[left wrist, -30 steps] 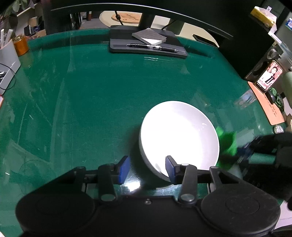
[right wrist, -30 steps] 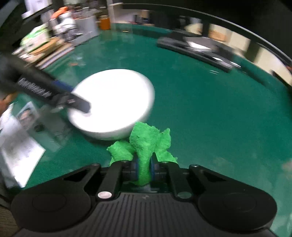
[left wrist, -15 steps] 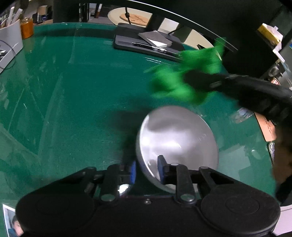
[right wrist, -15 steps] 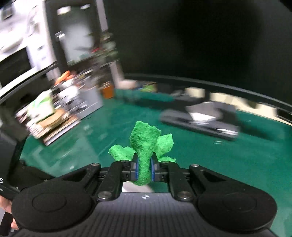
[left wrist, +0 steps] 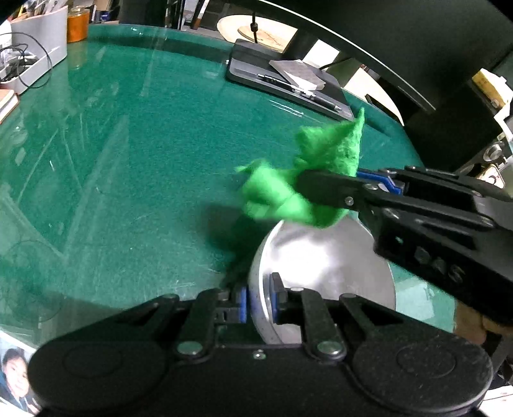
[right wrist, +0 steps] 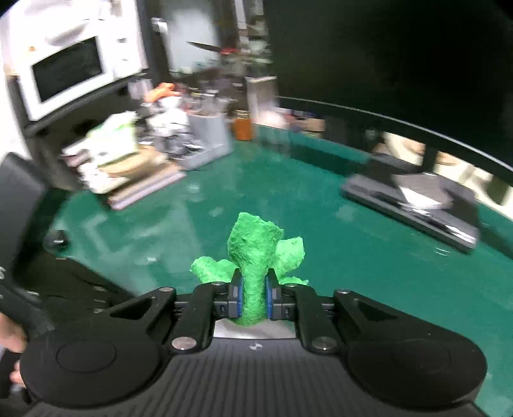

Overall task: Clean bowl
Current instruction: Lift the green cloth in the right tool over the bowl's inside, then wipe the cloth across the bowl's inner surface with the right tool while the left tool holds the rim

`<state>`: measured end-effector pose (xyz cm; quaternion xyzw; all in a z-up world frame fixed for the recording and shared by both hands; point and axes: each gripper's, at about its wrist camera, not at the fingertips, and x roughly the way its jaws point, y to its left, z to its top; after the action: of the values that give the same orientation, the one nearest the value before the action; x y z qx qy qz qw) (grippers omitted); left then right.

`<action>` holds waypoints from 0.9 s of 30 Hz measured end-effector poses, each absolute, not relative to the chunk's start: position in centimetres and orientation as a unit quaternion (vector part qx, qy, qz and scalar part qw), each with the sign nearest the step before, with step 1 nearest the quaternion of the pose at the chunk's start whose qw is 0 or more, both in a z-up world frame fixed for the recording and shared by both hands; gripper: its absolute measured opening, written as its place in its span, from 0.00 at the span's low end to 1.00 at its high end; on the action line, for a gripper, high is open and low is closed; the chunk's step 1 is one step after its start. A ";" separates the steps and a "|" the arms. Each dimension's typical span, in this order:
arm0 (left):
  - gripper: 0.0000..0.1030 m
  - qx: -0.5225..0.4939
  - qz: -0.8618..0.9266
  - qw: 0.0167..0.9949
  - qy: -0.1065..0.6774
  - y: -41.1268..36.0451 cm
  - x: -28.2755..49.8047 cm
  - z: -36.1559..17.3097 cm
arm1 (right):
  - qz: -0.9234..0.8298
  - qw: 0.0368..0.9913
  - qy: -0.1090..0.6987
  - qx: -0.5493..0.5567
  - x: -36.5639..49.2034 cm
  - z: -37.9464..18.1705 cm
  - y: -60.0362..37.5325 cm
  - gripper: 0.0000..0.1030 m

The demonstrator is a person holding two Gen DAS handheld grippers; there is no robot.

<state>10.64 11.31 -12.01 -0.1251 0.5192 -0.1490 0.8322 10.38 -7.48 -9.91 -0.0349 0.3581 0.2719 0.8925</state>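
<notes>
A white bowl (left wrist: 323, 266) rests on the green table, tipped toward my left gripper (left wrist: 259, 300), which is shut on its near rim, one pad inside and one outside. My right gripper (left wrist: 317, 189) reaches in from the right above the bowl's far edge, shut on a bright green cloth (left wrist: 288, 189) that hangs over that edge. In the right wrist view the same cloth (right wrist: 255, 256) sticks up between the blue pads of the right gripper (right wrist: 253, 298). A sliver of the bowl (right wrist: 253, 330) shows just under those pads.
A dark tray (left wrist: 288, 83) with a pen and a grey pad lies at the table's far side. A grey organiser (left wrist: 35, 54) and an orange jar (left wrist: 77, 25) stand far left. Stacked papers and boxes (right wrist: 128, 173) crowd the table's left end. A photo (left wrist: 16, 375) lies at the near-left corner.
My left gripper closed onto the bowl's near rim and tipped the bowl. My right gripper carried the green cloth from the bowl's right side up and over it, now just above the far rim.
</notes>
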 end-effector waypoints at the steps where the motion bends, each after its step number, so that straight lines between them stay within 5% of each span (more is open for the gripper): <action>1: 0.14 -0.122 -0.149 0.833 0.519 11.2 10.7 -12.0 | 0.264 0.893 0.362 -0.033 10.5 -10.0 -7.7 0.12; 27: 0.16 -0.087 -0.132 0.843 0.514 10.2 10.3 -11.3 | 0.254 0.886 0.385 -0.037 10.1 -9.8 -7.7 0.18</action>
<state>10.26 10.16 -11.33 -0.0867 0.5145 -0.1323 0.8428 10.14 -7.68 -9.79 -0.0368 0.3851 0.2541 0.8865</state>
